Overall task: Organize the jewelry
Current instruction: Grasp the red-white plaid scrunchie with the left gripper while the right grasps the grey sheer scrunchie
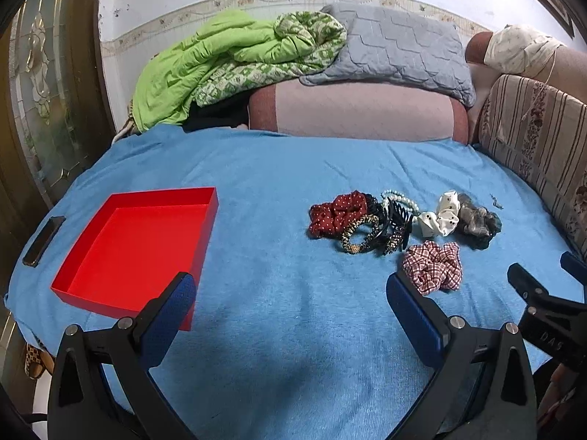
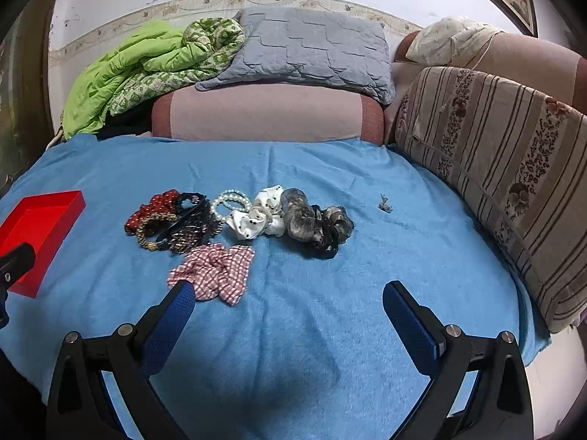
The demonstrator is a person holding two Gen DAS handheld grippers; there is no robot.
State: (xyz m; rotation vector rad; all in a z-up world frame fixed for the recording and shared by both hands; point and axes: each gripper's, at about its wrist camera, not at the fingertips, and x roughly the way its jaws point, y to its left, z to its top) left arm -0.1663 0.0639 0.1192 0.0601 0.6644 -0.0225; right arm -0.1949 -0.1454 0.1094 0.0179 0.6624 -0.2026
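1. Jewelry and hair accessories lay in a loose cluster on the blue blanket (image 1: 286,190), well apart from the red tray (image 1: 91,286) at the left.
2. At the cluster's left sat a red dotted scrunchie (image 1: 335,212), touching a tangle of black hair clips (image 1: 389,227) and a gold-and-black band (image 1: 357,236).
3. A pearl bracelet (image 2: 231,201) lay behind the clips, just beside a white dotted scrunchie (image 2: 258,216).
4. A grey scrunchie (image 2: 315,223) touched the white one on its right.
5. A red checked scrunchie (image 2: 214,271) lay nearest the cameras, apart from the rest of the pile.
6. A small metal trinket (image 2: 384,203) lay alone toward the striped cushion (image 2: 506,168).
7. The left gripper (image 1: 291,300) hovered over bare blanket, its jaws spread wide and empty.
8. The right gripper (image 2: 288,302) also hung released, holding nothing, its left finger just in front of the checked scrunchie.
9. A dark phone (image 1: 43,240) lay left of the tray, which held nothing.
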